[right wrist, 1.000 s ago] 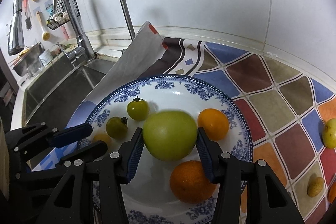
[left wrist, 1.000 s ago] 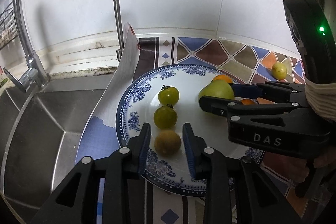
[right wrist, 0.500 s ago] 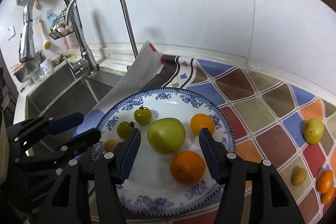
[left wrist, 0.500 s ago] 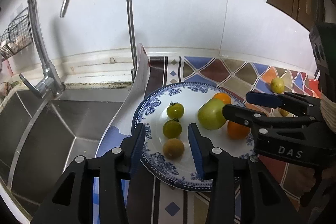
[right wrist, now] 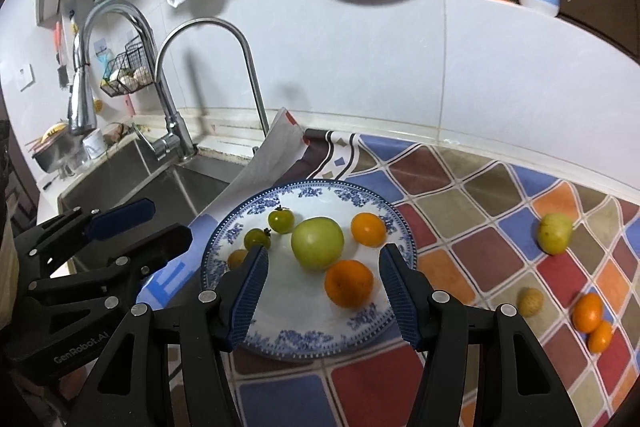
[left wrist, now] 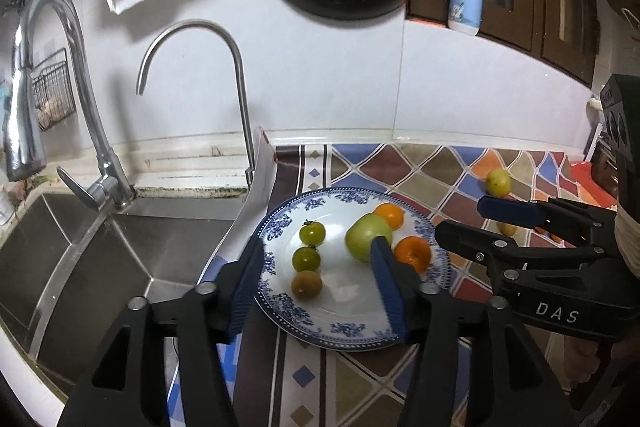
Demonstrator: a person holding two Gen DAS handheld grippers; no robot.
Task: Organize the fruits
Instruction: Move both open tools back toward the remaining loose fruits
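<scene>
While six fruits lay on the plate [right wrist: 224,239], we held our left claw [left wrist: 316,283] and right claw [right wrist: 320,275] open and empty, the left's jaws just widened.

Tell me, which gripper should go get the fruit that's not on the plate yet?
Probably the right gripper. The loose fruit, like the yellow-green one, lies to the right of the plate. The left gripper sits by the sink. Both are open and empty.

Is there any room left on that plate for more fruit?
Yes: the plate's near half, in front of the big green fruit and orange, is bare. The far half is crowded. The mat between plate and loose fruit is bare too.
</scene>
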